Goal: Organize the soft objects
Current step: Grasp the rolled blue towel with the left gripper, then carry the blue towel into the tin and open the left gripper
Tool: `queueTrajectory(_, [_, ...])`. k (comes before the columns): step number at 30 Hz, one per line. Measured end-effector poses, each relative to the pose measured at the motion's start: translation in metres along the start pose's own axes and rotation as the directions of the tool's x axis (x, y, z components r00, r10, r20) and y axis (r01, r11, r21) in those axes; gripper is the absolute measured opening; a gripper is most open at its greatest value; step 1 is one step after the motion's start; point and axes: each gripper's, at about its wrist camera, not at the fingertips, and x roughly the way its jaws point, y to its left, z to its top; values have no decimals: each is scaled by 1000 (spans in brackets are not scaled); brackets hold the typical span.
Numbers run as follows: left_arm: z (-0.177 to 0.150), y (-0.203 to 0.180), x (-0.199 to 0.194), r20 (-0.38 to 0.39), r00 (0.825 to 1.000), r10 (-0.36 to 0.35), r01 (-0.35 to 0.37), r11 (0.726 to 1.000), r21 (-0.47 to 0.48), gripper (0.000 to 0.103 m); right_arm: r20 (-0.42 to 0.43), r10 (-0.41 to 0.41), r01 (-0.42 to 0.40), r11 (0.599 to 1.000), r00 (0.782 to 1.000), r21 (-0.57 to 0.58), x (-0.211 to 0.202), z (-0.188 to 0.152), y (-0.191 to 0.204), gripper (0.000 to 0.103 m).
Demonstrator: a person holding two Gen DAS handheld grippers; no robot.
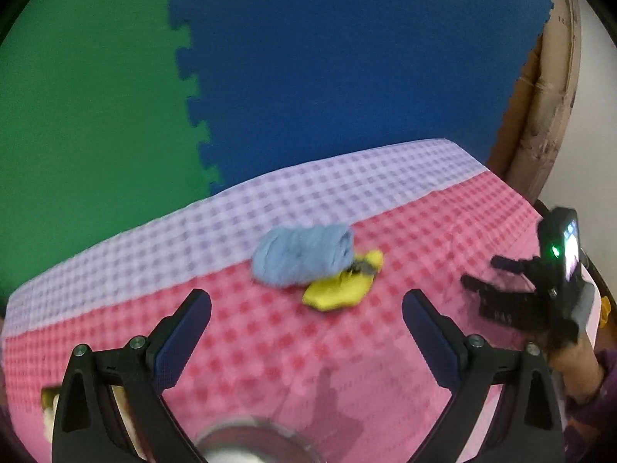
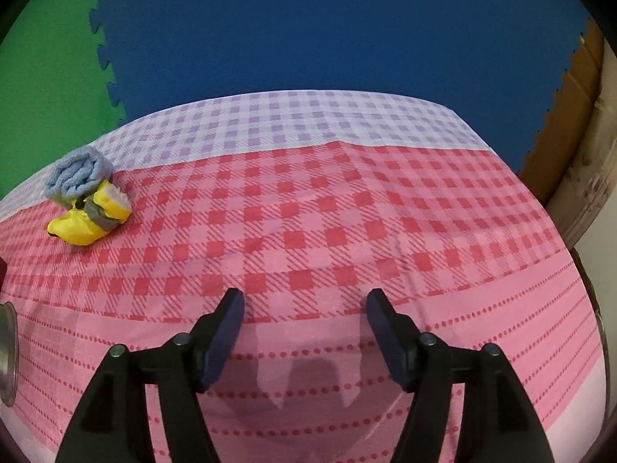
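A rolled light-blue towel (image 1: pixel 302 256) lies on the checked tablecloth where the lilac band meets the pink. A yellow soft bootie with a grey strap (image 1: pixel 339 289) leans against its near side. My left gripper (image 1: pixel 306 297) stands wide open a little short of the pair, with nothing between its fingers. In the right wrist view the towel (image 2: pixel 77 175) and bootie (image 2: pixel 92 218) sit far left. My right gripper (image 2: pixel 305 295) is open over bare pink cloth and holds nothing. It also shows in the left wrist view at the table's right edge (image 1: pixel 486 272), held by a hand.
A metal bowl rim (image 1: pixel 250 440) shows just under the left gripper, and at the left edge of the right wrist view (image 2: pixel 5 351). A pale soft thing (image 1: pixel 50 405) peeks out behind the left finger. Green and blue foam mats (image 2: pixel 308 31) lie beyond the table; cardboard (image 2: pixel 567 115) stands at the right.
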Motion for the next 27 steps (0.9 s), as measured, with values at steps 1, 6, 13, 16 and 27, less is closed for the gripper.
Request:
queueTrajectory(1, [6,-3,9,-13,1000,-9,10,1000,14,98,-3,11,-11,1000,1000,1,1,0,-1,72])
queueTrajectory(6, [26,-8,58,-80,997,6,-6,1000,-7,98,-4,29,-29,1000,1000,2,2,0,-1,77])
queueTrajectory(13, [33,-4,107,-126,988,85,-94,993,-66,98,5,57,-57,998,998,28,-1,-1,-4,77])
queueTrajectory(16, [29,-7,125,-180,977,119,-123,992,-9,49,9,67,-67,997,998,39,-2,-1,-6,77])
queueTrajectory(27, [11,40,34,-31,999,-29,15,928,-373,11,14,78,-79,995,997,57,-3,-2,-8,77])
